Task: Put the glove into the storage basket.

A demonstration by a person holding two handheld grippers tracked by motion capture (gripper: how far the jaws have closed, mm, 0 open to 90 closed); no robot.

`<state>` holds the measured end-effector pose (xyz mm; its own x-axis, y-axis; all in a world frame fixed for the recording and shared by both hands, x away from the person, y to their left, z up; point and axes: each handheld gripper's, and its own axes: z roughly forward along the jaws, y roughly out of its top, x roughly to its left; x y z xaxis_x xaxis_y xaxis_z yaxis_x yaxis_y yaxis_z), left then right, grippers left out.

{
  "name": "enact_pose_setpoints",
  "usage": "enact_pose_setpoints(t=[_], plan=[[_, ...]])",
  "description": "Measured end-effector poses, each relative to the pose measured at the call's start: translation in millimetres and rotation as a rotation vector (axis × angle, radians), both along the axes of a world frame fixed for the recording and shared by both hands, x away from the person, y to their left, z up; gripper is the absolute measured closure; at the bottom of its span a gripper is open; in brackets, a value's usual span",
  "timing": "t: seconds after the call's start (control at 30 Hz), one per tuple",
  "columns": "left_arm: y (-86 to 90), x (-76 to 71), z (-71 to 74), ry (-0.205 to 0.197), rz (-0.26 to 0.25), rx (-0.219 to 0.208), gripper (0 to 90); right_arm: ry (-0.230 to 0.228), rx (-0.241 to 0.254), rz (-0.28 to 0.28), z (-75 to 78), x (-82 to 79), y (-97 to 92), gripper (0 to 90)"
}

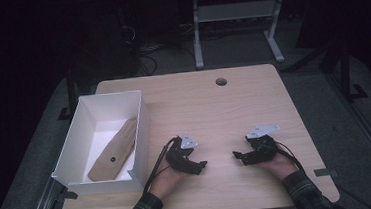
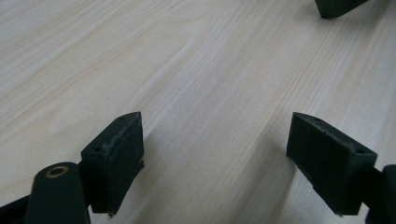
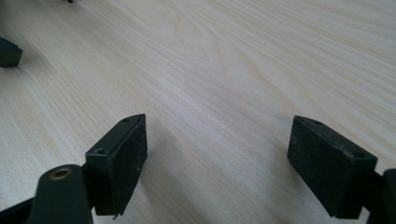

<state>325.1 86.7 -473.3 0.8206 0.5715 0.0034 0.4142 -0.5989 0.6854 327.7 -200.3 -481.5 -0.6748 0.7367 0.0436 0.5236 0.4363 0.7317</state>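
Note:
Both hands rest on the light wooden table (image 1: 214,107) near its front edge. My left gripper (image 1: 202,166) points right and stands open, nothing between its jaws; in the left gripper view it (image 2: 215,154) frames bare wood, with a tip of the other gripper at the top right. My right gripper (image 1: 237,156) points left toward it and is open too, and in the right gripper view it (image 3: 217,156) has bare wood between its jaws. A white box (image 1: 76,138) at the table's left holds a tan, flat elongated object (image 1: 114,150) with a dark spot.
A round cable hole (image 1: 221,81) sits near the table's far edge. Beyond the table stand a white-legged desk frame (image 1: 197,33) and cables on a dark floor. Plaid sleeves (image 1: 146,208) enter from the bottom.

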Motion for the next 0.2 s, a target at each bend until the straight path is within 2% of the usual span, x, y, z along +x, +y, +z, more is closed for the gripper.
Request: enact_pose_setpoints(t=[0.13,0.2], plan=[[3.8,-1.0,-4.1,-0.026,-0.011,-0.036,16.7,-0.001,0.000,0.001,-0.1,0.0,0.0,19.5],[4.1,-1.1,-4.6,-0.027,-0.013,-0.040,16.2,-0.005,-0.002,0.006,-0.3,0.3,-0.2,19.6]])
